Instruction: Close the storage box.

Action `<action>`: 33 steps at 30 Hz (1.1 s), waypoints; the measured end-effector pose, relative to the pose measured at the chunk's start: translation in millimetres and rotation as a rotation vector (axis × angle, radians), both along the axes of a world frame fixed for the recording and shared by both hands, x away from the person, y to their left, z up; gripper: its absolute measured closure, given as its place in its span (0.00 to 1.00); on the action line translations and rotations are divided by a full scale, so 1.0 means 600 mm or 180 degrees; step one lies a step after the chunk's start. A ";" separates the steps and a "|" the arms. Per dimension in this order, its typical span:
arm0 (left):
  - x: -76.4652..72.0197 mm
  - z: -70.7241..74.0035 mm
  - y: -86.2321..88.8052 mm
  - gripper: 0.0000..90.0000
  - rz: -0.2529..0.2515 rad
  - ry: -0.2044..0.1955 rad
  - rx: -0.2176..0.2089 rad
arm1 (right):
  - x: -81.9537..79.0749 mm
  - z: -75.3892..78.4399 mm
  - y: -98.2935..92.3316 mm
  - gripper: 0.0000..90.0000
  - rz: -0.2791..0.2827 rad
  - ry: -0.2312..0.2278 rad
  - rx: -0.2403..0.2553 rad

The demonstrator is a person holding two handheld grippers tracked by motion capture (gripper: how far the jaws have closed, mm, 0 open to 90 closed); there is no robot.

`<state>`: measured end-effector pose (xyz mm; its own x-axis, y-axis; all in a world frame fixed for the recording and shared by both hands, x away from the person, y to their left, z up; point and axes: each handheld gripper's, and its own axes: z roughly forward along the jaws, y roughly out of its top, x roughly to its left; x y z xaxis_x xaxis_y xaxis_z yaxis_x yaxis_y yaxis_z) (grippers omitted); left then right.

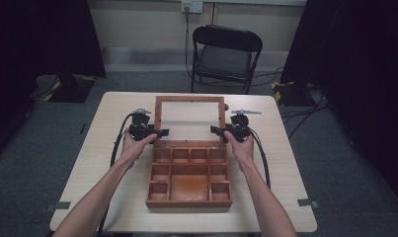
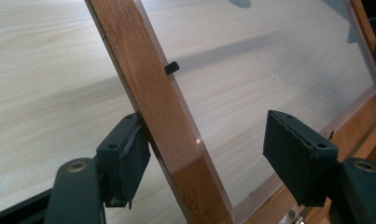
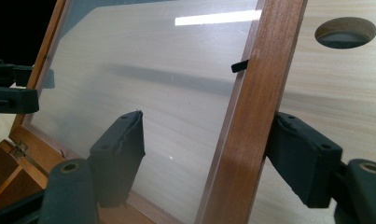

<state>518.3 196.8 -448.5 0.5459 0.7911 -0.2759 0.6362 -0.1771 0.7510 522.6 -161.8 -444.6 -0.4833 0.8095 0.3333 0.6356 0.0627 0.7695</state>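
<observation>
A wooden box (image 1: pixel 189 181) with many small compartments sits open on the pale worktop (image 1: pixel 98 163), near the person's edge. Its glass-paned lid (image 1: pixel 189 121) is swung up and back from the hinges at the box's far side, the frame tilted, with the worktop grain visible through the pane.

The left tongs (image 1: pixel 162 133) are at the lid's left frame rail, just above the box's back corner. In the left gripper view they (image 2: pixel 209 154) are spread wide: one jaw touches the outer side of the rail (image 2: pixel 162 121), while the other stands off over the glass. The right tongs (image 1: pixel 214 130) are at the lid's right rail. In the right gripper view they (image 3: pixel 209 149) also gape wide astride the rail (image 3: pixel 251 121), the outer jaw close against the wood.

Beyond the box, past the worktop's far edge, stands a black folding chair (image 1: pixel 225 54).
</observation>
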 end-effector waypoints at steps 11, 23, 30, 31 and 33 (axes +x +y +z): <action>-0.007 0.015 0.001 0.34 -0.0052 -0.0086 -0.0085 | 0.005 0.007 -0.008 0.33 0.0067 -0.0058 0.0093; -0.014 0.028 0.010 0.42 -0.0091 -0.0201 -0.0102 | -0.002 0.017 -0.015 0.39 0.0036 -0.0142 0.0219; -0.023 0.048 0.015 0.43 -0.0117 -0.0306 -0.0178 | -0.022 0.030 -0.025 0.46 0.0095 -0.0269 0.0335; -0.024 0.051 0.015 0.43 -0.0119 -0.0304 -0.0165 | -0.024 0.032 -0.025 0.46 0.0097 -0.0278 0.0332; -0.025 0.055 0.016 0.43 -0.0143 -0.0327 -0.0191 | -0.030 0.036 -0.026 0.47 0.0116 -0.0293 0.0317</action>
